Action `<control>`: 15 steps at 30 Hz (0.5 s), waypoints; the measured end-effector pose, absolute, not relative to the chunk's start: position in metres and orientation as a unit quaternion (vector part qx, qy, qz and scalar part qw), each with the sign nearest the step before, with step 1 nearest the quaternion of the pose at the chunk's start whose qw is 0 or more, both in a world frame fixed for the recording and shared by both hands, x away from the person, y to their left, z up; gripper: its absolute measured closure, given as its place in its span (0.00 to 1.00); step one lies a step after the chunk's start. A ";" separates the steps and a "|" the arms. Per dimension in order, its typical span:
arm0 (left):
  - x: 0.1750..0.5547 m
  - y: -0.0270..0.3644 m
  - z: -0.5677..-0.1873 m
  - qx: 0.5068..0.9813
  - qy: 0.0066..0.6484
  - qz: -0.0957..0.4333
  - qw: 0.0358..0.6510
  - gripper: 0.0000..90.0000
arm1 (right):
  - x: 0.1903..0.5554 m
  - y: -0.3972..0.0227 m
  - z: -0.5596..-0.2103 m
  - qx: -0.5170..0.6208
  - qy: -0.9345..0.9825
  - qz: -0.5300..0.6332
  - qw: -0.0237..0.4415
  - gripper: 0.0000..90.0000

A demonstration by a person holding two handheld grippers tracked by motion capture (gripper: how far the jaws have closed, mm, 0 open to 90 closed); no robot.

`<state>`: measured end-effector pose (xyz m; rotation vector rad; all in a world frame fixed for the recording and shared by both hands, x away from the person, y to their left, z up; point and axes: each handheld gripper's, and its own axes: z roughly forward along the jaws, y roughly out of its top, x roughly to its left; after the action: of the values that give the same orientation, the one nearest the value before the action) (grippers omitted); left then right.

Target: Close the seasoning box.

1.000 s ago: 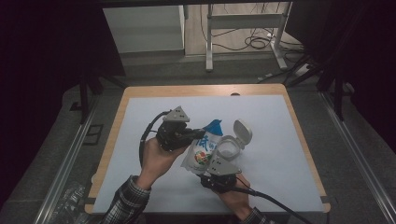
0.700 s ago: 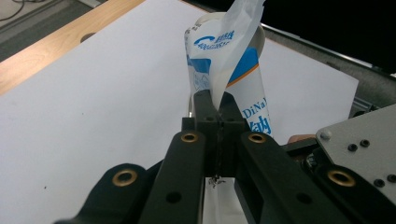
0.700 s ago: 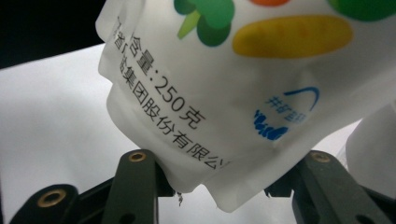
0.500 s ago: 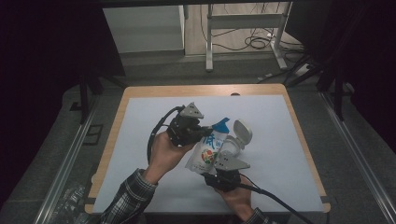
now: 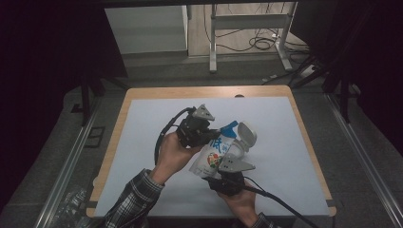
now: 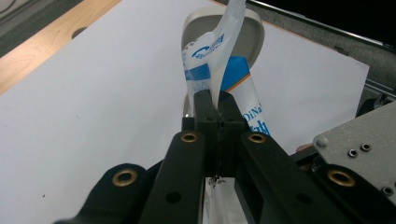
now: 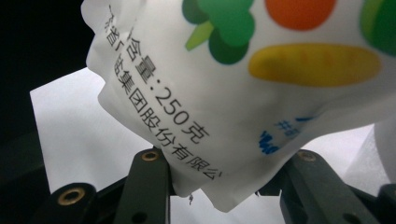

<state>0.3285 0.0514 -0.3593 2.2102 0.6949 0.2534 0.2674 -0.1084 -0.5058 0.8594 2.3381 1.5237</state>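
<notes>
A soft white bag [image 5: 215, 154] with blue print and bright pictures of fruit is being held up over the white table top [image 5: 142, 137], between two grippers. It is not lying on the table.

The left gripper [image 5: 209, 137] is being held in the person's left hand [image 5: 172, 154]. Its jaws are being pressed tight together on a thin flap at the top of the bag [image 6: 219, 60]. In the left gripper view, the flap is being pinched right between the two black tips, and it is sticking up past them.

The right gripper [image 5: 223, 164] is being held in the person's right hand [image 5: 240, 197], low down and near the front edge of the table. Its jaws have just been closing. In the right gripper view, the bottom end of the bag [image 7: 243, 93] is being hugged between the two black jaws, and the bag is being squeezed there, so its skin is being puckered.

A pale grey oval thing [image 5: 246, 135] is being seen just behind the bag, on the table. In the left gripper view it [image 6: 254, 32] is peeking out from behind the bag's top. What it is cannot be told.
</notes>
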 end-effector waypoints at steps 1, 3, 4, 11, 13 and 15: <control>0.329 0.051 -0.359 0.872 0.274 0.100 0.393 1.00 | 0.267 -0.108 -0.506 0.294 0.796 0.519 0.107 0.71; 0.330 0.049 -0.360 0.874 0.273 0.098 0.389 1.00 | 0.267 -0.108 -0.506 0.297 0.796 0.519 0.098 0.72; 0.331 0.048 -0.360 0.875 0.273 0.098 0.388 1.00 | 0.267 -0.108 -0.506 0.298 0.795 0.519 0.095 0.72; 0.334 0.043 -0.360 0.882 0.267 0.094 0.377 1.00 | 0.267 -0.108 -0.506 0.298 0.795 0.521 0.087 0.73; 0.335 0.042 -0.361 0.883 0.266 0.091 0.375 1.00 | 0.267 -0.108 -0.506 0.297 0.795 0.521 0.085 0.74; 0.336 0.041 -0.361 0.883 0.267 0.090 0.375 1.00 | 0.268 -0.108 -0.507 0.293 0.796 0.523 0.088 0.74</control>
<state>0.3362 0.0407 -0.3615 2.2597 0.6838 0.2295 0.2682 -0.1077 -0.5068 0.8718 2.3687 1.5570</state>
